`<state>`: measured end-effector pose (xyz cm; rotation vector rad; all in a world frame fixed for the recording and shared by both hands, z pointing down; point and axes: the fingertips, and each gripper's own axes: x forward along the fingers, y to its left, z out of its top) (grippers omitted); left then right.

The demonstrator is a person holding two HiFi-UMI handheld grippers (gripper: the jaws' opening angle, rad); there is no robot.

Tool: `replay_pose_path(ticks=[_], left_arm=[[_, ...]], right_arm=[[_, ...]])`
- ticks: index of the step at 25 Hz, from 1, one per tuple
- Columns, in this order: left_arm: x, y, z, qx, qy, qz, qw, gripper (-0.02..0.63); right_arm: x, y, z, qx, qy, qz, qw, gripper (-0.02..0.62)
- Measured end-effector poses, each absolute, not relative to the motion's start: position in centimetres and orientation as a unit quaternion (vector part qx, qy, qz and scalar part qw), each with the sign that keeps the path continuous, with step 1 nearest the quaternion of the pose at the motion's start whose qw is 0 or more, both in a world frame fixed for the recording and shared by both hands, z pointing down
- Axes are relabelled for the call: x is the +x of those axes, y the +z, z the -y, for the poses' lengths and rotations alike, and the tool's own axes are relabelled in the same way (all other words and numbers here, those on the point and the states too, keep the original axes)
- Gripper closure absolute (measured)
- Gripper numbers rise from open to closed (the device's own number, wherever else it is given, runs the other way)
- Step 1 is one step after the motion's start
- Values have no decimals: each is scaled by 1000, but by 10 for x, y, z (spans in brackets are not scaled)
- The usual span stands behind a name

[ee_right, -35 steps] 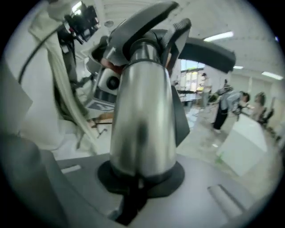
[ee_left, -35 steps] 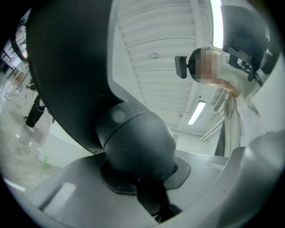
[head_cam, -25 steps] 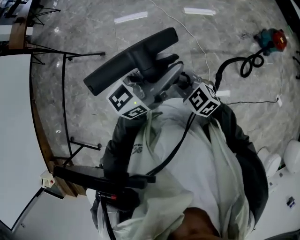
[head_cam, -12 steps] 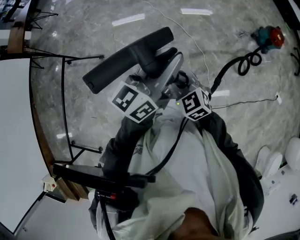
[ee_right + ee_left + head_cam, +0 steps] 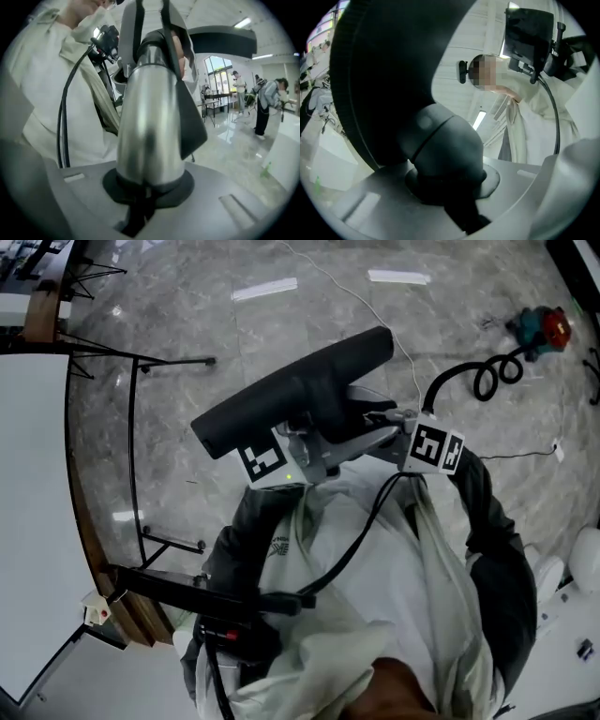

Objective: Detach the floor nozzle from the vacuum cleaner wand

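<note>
Two tools meet at chest height in front of the person, both clamped on parts of the vacuum cleaner. The left tool [image 5: 319, 437] has its jaws drawn in on the rounded dark grey swivel neck [image 5: 440, 154] of the long black plastic floor nozzle [image 5: 291, 395]. In the left gripper view that neck fills the gap between the jaws, and the nozzle's broad dark head rises behind it. The right tool [image 5: 375, 427] is closed narrowly on the shiny silver metal wand tube [image 5: 150, 117], which stands straight up out of its jaws in the right gripper view.

The nozzle is held up off the floor. It lies slantwise in the head view, with its higher end toward the upper right. The far end of the silver tube runs into a dark collar [image 5: 157, 42] at the nozzle. I cannot tell from any view whether the two have parted there.

Below them the grey marbled floor [image 5: 187, 427] shows bright strip reflections. A red and teal object [image 5: 542, 324] sits on it at the upper right, with a coiled black hose [image 5: 487, 371] just beside it. A thin white cable [image 5: 361, 296] trails across the floor behind the nozzle. The person's pale jacket [image 5: 394, 596] fills the lower middle of the head view, crossed by a black cord [image 5: 352, 540]. In the right gripper view, several people [image 5: 262, 105] stand well away across the hall.
</note>
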<state>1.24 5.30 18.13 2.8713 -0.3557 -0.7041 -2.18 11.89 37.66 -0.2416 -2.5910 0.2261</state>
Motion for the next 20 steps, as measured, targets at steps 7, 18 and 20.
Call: replay_pose_path(ticks=[7, 18, 20], left_arm=[[-5, 208, -15, 928, -210, 258, 167, 535], [16, 183, -52, 957, -226, 160, 84, 529], [28, 180, -61, 963, -229, 119, 82, 528]], right_arm=[[-35, 398, -73, 163, 54, 944, 281, 557], [-22, 382, -96, 45, 24, 963, 264, 557], [-16, 376, -116, -49, 57, 964, 255, 555]])
